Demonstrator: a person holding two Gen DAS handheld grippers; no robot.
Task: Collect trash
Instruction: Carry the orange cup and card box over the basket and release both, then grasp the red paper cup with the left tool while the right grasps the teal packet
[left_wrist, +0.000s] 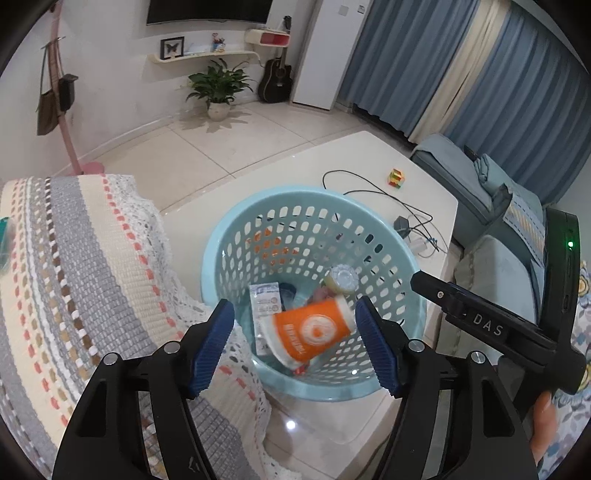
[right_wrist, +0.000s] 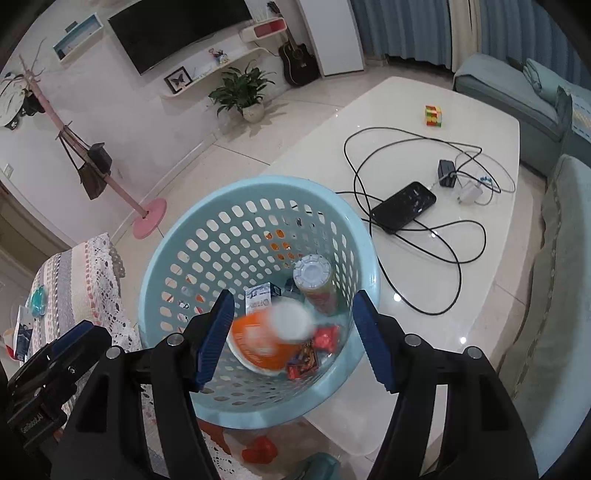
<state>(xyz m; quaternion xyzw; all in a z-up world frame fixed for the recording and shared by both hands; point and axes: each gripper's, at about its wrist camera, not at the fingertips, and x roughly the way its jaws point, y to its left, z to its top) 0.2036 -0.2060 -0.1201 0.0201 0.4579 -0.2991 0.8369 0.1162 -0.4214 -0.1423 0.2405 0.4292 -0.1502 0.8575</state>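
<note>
A light blue perforated basket (left_wrist: 236, 236) (right_wrist: 170, 266) stands on the white coffee table. Inside lie an orange paper cup (left_wrist: 310, 332) (right_wrist: 258, 343), a capped bottle (left_wrist: 341, 278) (right_wrist: 317, 284), a white packet (left_wrist: 264, 299) (right_wrist: 258, 297) and small red wrappers (right_wrist: 325, 338). The cup looks motion-blurred in the right wrist view. My left gripper (left_wrist: 295, 347) is open and empty above the basket's near rim. My right gripper (right_wrist: 291, 339) is open and empty above the basket. The right gripper also shows at the right of the left wrist view (left_wrist: 480, 317).
A black phone (right_wrist: 404, 205), chargers (right_wrist: 448, 171) and tangled cables (right_wrist: 424, 236) lie on the table (right_wrist: 480, 295) beyond the basket, with a colourful cube (right_wrist: 434, 115) farther back. A knitted cloth (left_wrist: 74, 280) covers furniture on the left. A blue sofa (left_wrist: 491, 206) is on the right.
</note>
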